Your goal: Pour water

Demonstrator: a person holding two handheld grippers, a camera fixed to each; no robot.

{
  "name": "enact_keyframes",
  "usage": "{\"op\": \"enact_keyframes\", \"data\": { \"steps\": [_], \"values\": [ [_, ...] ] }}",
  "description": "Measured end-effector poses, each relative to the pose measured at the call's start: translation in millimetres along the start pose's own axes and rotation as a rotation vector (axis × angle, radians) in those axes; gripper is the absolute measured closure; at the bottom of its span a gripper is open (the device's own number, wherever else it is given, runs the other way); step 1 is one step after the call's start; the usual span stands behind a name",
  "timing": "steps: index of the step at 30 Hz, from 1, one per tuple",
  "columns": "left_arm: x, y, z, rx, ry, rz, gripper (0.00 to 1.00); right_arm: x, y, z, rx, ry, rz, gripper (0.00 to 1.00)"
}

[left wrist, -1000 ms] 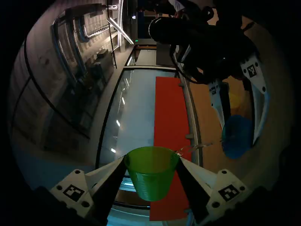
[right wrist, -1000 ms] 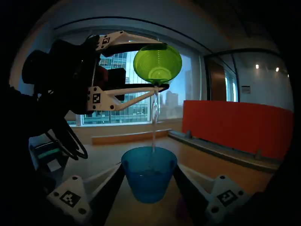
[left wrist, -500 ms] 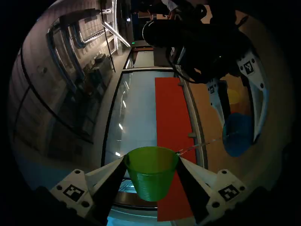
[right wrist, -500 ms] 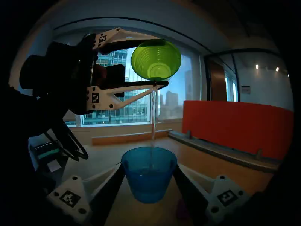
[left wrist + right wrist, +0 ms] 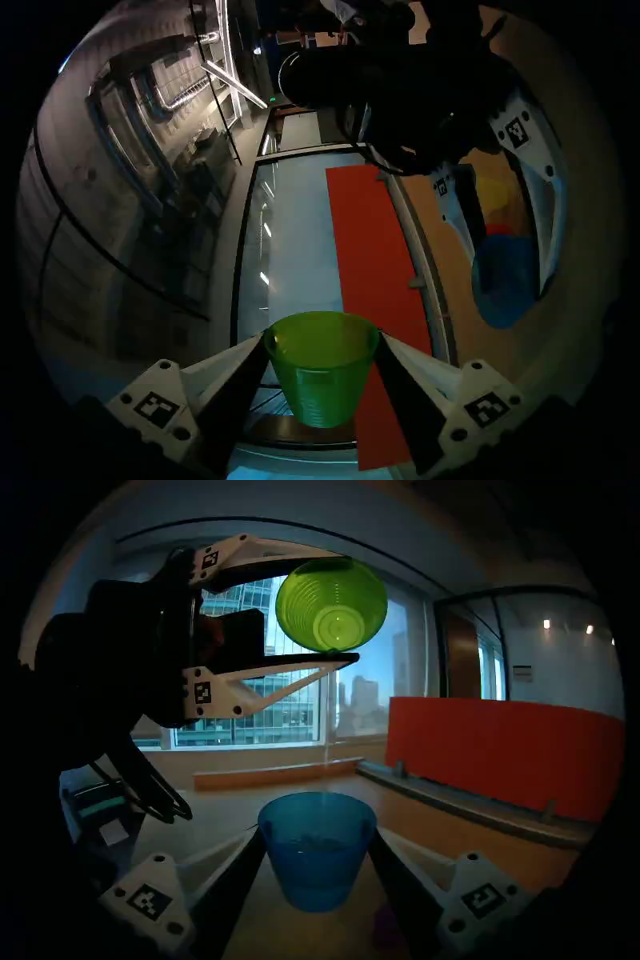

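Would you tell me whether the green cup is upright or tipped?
Tipped: the green cup lies sideways, its inside showing, above the blue cup.

No words, brands or numbers can be read. Black-and-white square code markers point(image 5: 152, 902) sit on the right tool point(image 5: 318, 840) and the left tool point(image 5: 322, 352), showing patterns rather than letters. A small white notice point(image 5: 522, 670) on the wall point(image 5: 560, 640) is too small to read.

Left gripper point(image 5: 322, 346) rolled sideways, fingers clamping green cup point(image 5: 322, 380); right gripper point(image 5: 318, 838) level below, clamping blue cup point(image 5: 318, 868).
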State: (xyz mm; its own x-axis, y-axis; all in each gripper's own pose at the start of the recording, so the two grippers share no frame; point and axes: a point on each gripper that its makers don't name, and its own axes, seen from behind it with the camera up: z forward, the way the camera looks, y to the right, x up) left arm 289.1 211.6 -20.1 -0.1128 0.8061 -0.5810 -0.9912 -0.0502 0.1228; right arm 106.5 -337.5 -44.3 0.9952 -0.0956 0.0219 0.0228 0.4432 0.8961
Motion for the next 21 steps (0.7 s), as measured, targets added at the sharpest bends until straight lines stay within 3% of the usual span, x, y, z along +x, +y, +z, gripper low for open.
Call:
{"op": "enact_keyframes", "data": {
  "steps": [5,11,15,21],
  "values": [
    [1.9,-3.1,0.6,0.007,0.003,0.011,0.12,1.7,0.2,-0.6,-0.002,0.003,-0.001,0.11],
    [-3.7,-8.4,1.2,0.006,-0.004,-0.011,0.12,2.4,0.8,-1.9,-0.003,0.006,0.000,0.11],
    [-9.0,-7.3,3.9,0.003,-0.013,-0.078,0.12,1.2,1.4,-2.3,-0.006,0.007,0.000,0.11],
    [-14.6,1.2,6.3,-0.011,-0.020,-0.265,0.12,1.8,2.6,-2.9,-0.011,0.011,0.003,0.11]
  ]
}}
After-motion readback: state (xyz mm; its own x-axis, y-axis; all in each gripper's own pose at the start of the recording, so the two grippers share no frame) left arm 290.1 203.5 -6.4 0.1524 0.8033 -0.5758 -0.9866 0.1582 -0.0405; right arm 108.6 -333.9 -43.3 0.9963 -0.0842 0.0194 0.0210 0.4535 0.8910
